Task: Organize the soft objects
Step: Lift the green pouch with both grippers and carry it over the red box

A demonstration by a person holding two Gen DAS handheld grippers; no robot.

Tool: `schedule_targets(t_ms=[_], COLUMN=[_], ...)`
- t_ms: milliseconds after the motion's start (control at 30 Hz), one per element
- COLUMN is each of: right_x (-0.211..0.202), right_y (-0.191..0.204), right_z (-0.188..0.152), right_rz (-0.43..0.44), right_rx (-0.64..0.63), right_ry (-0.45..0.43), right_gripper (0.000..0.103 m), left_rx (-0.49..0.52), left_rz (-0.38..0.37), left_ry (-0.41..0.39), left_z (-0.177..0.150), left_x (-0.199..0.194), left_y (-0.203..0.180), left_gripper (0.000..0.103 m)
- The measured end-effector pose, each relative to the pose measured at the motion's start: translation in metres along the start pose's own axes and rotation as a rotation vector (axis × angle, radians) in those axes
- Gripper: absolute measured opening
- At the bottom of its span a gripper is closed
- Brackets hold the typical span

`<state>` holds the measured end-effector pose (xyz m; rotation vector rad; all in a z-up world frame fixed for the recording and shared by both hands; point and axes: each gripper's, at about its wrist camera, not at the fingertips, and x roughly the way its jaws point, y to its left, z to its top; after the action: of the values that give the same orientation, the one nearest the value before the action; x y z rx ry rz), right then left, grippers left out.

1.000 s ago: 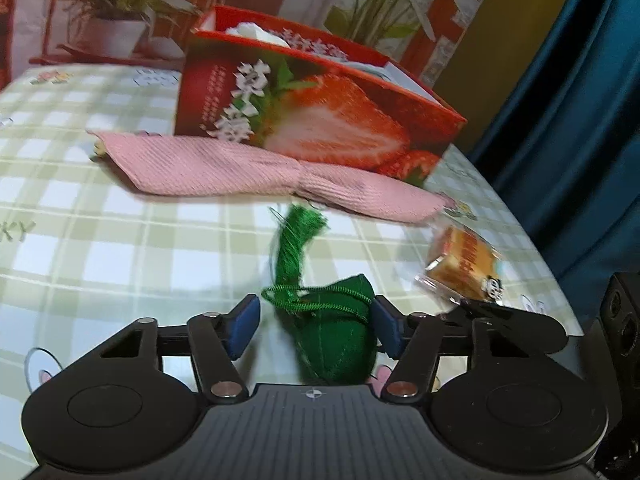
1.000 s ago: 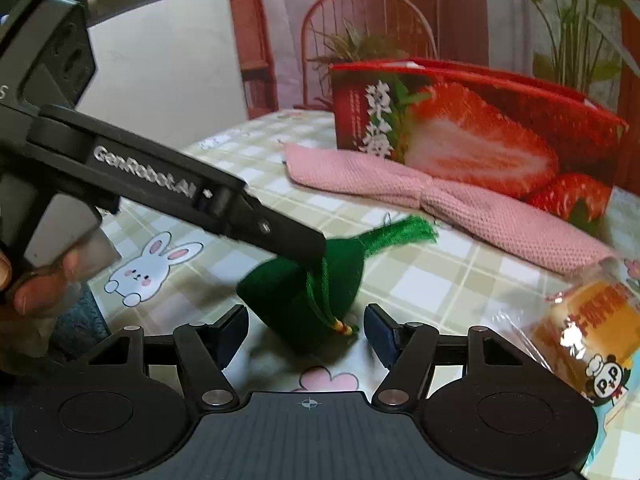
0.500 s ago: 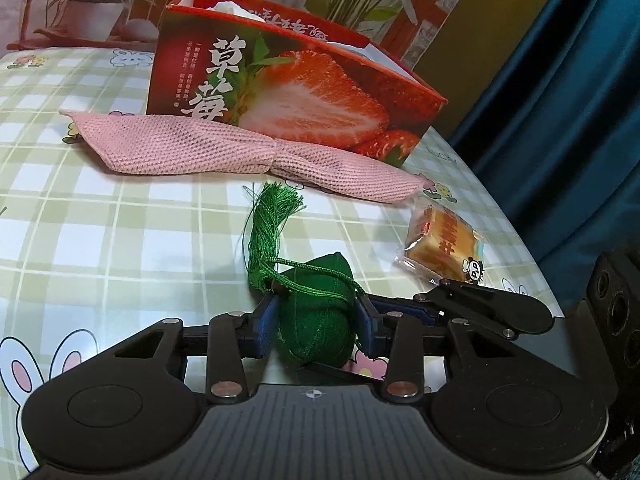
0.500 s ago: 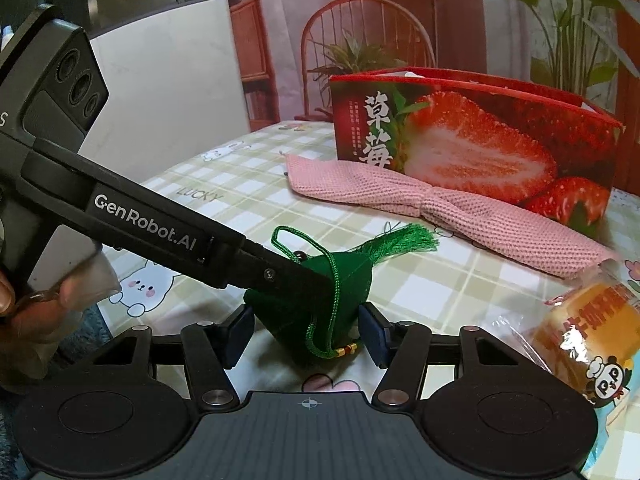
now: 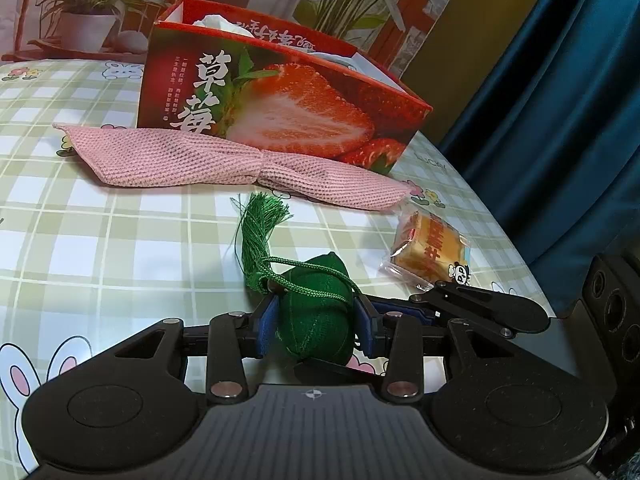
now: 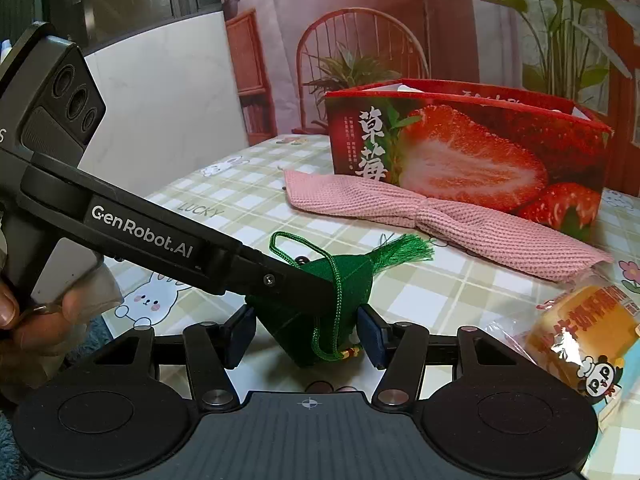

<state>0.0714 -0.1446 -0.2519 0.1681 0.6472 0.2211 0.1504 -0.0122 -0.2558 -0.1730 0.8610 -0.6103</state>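
Green pouch (image 5: 316, 312) clamped in left gripper (image 5: 316, 320) fingers, right gripper (image 6: 308, 332) fingers flanking; pink cloth (image 5: 240, 164) beyond.

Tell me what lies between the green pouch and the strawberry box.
The pink knitted cloth lies across the front of the red strawberry-print cardboard box, between it and the green tasselled fabric pouch. The box's open top looks unobstructed.

Left tongs (image 5: 316, 318) clamped; right tongs (image 6: 308, 334) ajar
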Motion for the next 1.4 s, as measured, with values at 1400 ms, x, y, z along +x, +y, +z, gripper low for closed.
schedule_targets(t_ms=[1400], right_x=[-0.04], right_y=[-0.052], right_z=[0.187], right_rz=[-0.106], right_rx=[-0.149], right_ry=[-0.286], right_gripper=[0.052], left_rx=[0.169], left_rz=[-0.048], left_ry=[-0.33], left_z=[0.175], left_x=[-0.048], left_y=[-0.053], left_gripper=[0.043])
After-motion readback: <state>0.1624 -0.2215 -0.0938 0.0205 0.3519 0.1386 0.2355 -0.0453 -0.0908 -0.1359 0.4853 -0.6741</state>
